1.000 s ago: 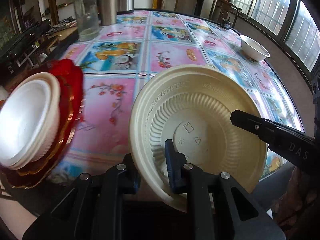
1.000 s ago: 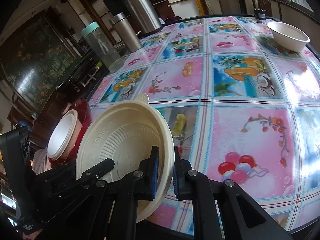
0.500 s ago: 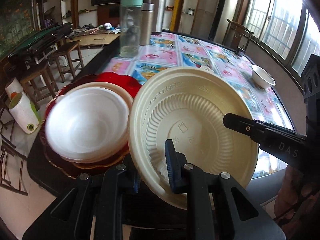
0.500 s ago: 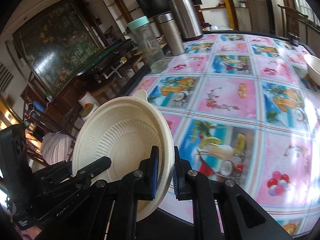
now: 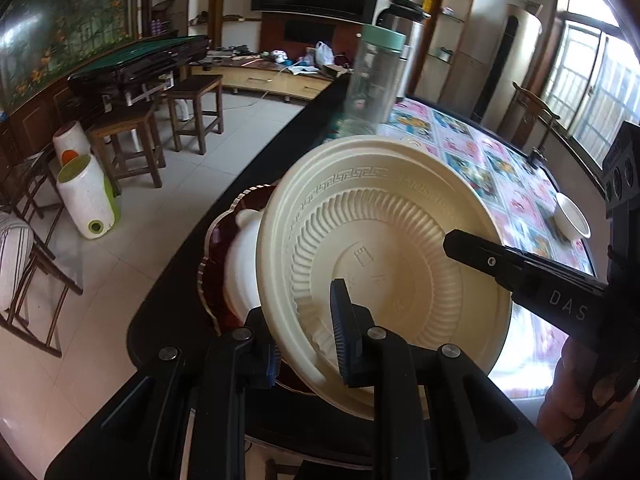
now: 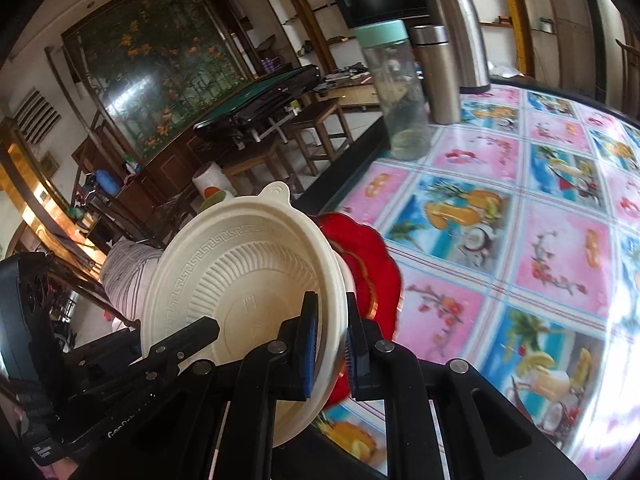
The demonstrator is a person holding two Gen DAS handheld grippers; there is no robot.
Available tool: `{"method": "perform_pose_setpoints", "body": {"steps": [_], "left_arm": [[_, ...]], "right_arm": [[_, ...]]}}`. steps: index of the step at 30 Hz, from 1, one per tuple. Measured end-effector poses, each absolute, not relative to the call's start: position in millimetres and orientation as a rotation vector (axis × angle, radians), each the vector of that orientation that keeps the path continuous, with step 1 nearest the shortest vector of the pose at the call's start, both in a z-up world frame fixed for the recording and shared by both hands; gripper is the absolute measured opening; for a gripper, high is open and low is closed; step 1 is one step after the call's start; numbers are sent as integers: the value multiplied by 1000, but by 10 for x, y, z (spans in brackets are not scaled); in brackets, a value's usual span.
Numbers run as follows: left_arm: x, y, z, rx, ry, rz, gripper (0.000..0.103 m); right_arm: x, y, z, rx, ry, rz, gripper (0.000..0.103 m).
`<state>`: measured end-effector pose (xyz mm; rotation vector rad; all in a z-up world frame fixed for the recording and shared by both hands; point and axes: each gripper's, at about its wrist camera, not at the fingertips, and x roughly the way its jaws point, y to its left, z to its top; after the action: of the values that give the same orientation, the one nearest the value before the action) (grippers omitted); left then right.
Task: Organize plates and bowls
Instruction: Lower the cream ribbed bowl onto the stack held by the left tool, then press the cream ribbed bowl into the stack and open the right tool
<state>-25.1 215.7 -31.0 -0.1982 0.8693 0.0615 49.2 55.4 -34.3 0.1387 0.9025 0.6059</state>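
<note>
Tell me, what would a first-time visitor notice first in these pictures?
A big cream plate fills the middle of both views, tilted on edge, its rim pinched by the left gripper and the right gripper from opposite sides. Right behind it sits a red scalloped plate holding a white bowl, near the edge of a table covered in a bright pink and blue fruit-patterned cloth.

The cream plate [image 5: 384, 248] stands tilted on edge above the table [image 6: 520, 248] edge, in front of the white bowl [image 5: 240, 268], which sits in the scalloped plate [image 6: 368, 256]. Behind them stand the clear jar [image 6: 396, 92] and 2 flasks [image 6: 436, 72]. A small bowl [image 5: 572, 216] lies far right.
</note>
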Motion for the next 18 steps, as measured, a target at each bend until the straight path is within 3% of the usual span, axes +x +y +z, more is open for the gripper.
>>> {"method": "perform_pose_setpoints", "body": {"steps": [18], "left_arm": [[9, 2453, -521, -218, 940, 175, 19]], "right_arm": [[965, 908, -718, 171, 965, 703, 12]]}}
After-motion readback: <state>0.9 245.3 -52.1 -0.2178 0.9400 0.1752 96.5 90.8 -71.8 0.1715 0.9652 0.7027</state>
